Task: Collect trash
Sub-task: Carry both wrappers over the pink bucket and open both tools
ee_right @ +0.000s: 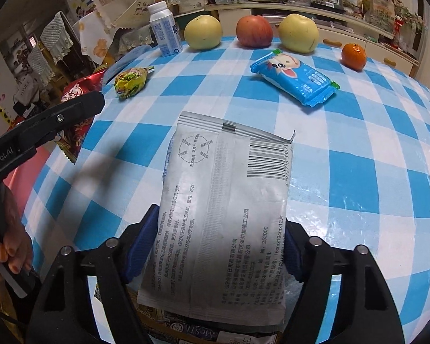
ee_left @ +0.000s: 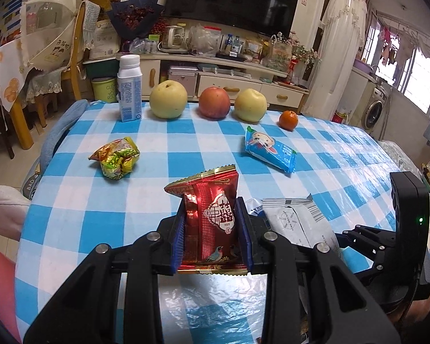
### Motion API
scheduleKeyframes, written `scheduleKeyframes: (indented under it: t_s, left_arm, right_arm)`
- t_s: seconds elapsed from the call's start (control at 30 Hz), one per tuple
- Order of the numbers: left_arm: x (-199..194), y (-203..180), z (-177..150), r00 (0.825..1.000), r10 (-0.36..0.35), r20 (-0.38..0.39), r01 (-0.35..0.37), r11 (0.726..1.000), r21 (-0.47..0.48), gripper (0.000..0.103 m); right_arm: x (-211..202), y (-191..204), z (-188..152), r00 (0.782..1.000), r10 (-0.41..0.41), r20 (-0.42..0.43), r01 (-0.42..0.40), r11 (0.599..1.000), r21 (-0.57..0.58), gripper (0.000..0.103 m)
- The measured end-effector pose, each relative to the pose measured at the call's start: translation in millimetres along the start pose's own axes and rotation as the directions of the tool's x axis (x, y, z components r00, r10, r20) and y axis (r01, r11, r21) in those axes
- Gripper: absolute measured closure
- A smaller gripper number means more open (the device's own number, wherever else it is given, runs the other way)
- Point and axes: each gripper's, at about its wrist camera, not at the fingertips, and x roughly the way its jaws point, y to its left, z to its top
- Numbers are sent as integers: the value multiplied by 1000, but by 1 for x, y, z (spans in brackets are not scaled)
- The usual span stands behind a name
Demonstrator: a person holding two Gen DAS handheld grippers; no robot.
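My left gripper (ee_left: 212,223) is shut on a red foil snack wrapper (ee_left: 210,215), held above the near edge of the blue checked table (ee_left: 71,200). My right gripper (ee_right: 220,246) is shut on a grey printed packet (ee_right: 226,200), also seen at the right of the left wrist view (ee_left: 295,220). The red wrapper shows at the left of the right wrist view (ee_right: 77,91). A crumpled yellow-green wrapper (ee_left: 116,157) (ee_right: 130,81) and a blue cartoon packet (ee_left: 269,150) (ee_right: 295,80) lie on the table farther off.
A white milk bottle (ee_left: 130,89), two yellow pears (ee_left: 168,99), a red apple (ee_left: 214,102) and a small orange (ee_left: 288,120) stand in a row at the table's far edge. Chairs stand at the left. A TV cabinet stands behind.
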Motion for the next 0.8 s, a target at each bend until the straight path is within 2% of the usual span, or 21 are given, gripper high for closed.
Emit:
scheduleKeyframes:
  t_s: [0.3, 0.57, 0.8]
  left_arm:
    - [-13, 15, 2, 1000, 1, 26, 0, 999, -37, 69]
    - [-28, 29, 4, 998, 5, 58, -1, 997, -75, 69]
    - [-46, 48, 6, 996, 20, 91, -8, 992, -127, 69]
  right_arm:
    - [-11, 3, 3, 998, 1, 56, 0, 1000, -14, 41]
    - [-29, 9, 9, 992, -2, 125, 5, 1000, -22, 42]
    - [-38, 27, 14, 987, 40, 153, -35, 999, -35, 42]
